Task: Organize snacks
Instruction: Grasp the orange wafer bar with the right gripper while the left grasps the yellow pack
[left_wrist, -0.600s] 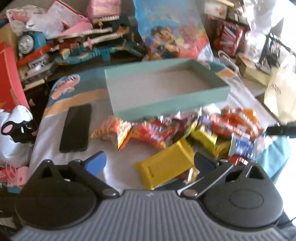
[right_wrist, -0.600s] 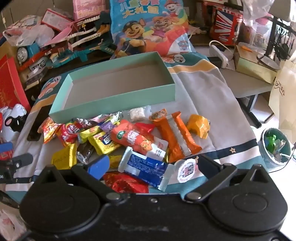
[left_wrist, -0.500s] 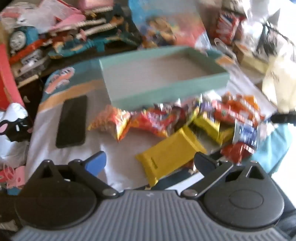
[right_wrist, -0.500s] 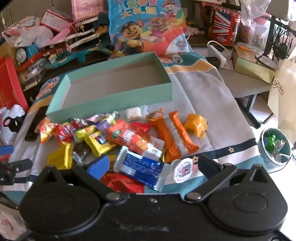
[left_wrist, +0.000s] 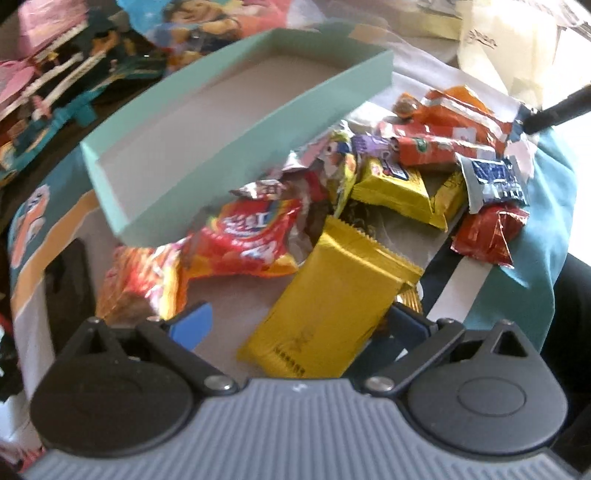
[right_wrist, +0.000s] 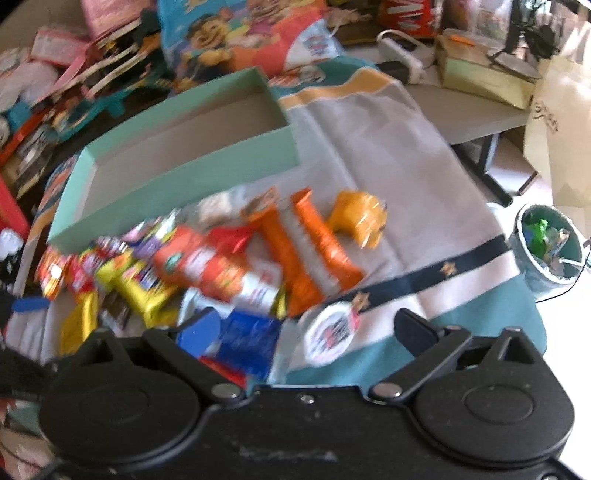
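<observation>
Toys and printed bags crowd the upper left behind the cloth-covered table (right_wrist: 388, 155), where the snacks lie heaped at mid-frame before the empty green box (left_wrist: 258, 125). Both the left claw (left_wrist: 295, 325) and right claw (right_wrist: 314, 325) stand wide apart, holding nothing. The left one straddles the yellow packet (left_wrist: 332, 306); its slick wrapper, overlapped by others, could slip or drag neighbours off the edge.

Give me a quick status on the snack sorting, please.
Both jaws open, nothing held. Left gripper over yellow packet. Teal box empty. Nothing blocking.
</observation>
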